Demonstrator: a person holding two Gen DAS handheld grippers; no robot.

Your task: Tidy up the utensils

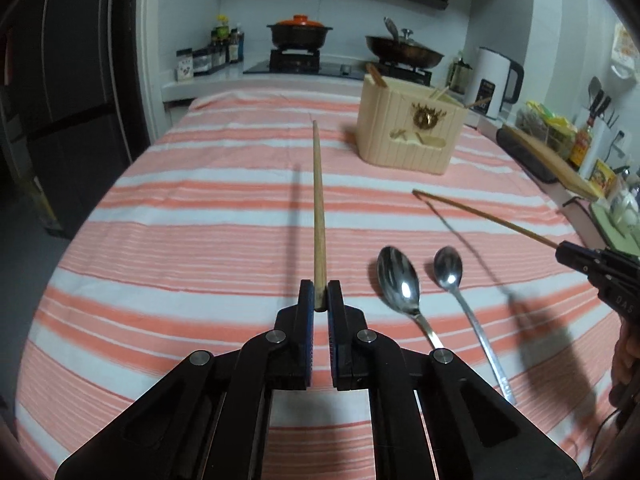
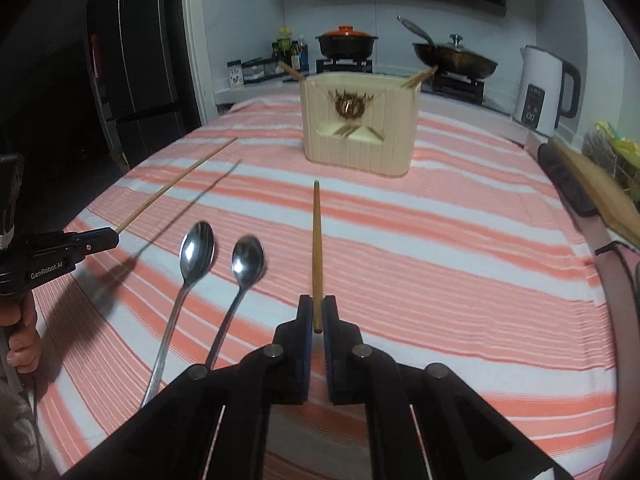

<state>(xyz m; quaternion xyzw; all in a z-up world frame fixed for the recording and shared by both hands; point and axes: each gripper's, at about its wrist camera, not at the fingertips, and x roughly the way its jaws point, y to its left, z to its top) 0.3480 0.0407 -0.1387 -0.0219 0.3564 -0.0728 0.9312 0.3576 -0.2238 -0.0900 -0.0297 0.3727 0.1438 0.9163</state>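
My left gripper [image 1: 320,294] is shut on a wooden chopstick [image 1: 318,208] that points forward above the striped tablecloth. My right gripper [image 2: 317,312] is shut on a second wooden chopstick [image 2: 317,248], also held above the cloth. Each gripper shows in the other's view: the right gripper [image 1: 560,254] with its chopstick [image 1: 480,216], and the left gripper [image 2: 114,236] with its chopstick [image 2: 180,180]. Two metal spoons [image 1: 400,284] [image 1: 450,270] lie side by side on the cloth between the grippers; they also show in the right wrist view [image 2: 196,252] [image 2: 247,260]. A cream utensil holder [image 1: 408,128] [image 2: 360,128] stands farther back, with chopsticks sticking out of it.
The table carries a pink and white striped cloth [image 1: 200,240]. Behind it are a stove with an orange-lidded pot [image 1: 298,34] and a wok [image 1: 404,54], and a white kettle [image 1: 498,80]. A cutting board [image 1: 548,156] and bottles line the right counter. A dark fridge [image 1: 60,80] stands left.
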